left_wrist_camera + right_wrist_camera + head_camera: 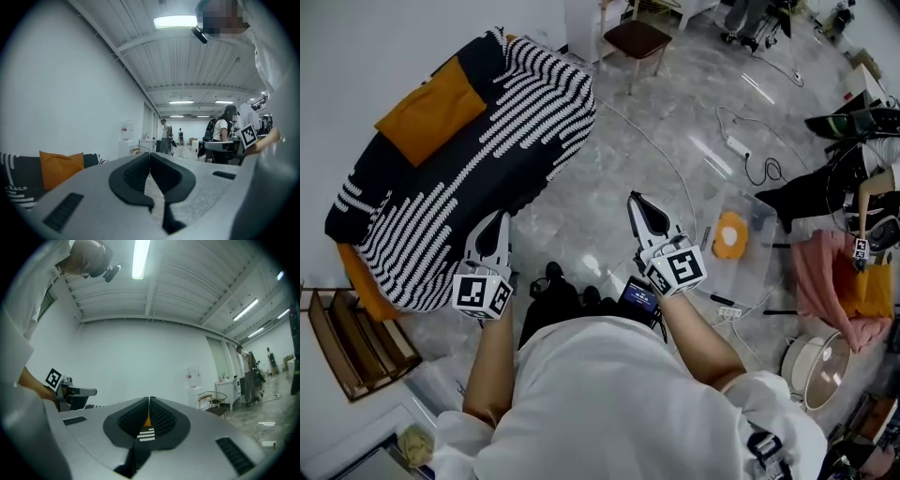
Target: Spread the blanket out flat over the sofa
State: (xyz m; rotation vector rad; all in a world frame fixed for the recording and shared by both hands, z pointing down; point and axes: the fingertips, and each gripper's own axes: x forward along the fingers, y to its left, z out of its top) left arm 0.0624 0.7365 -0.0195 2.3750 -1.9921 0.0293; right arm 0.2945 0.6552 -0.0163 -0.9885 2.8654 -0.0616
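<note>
Grey marble floor (609,216) surrounds the sofa (356,272), over which the striped blanket (487,141) already lies draped. The left gripper (497,220) and right gripper (637,204) hover beside the sofa, jaws together and empty. What's left is probably smoothing, which calls for opening the jaws and pinching an edge.

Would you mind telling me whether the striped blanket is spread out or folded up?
Spread out: the blanket drapes across most of the sofa, leaving only an orange strip of it bare. The orange cushion lies uncovered.
</note>
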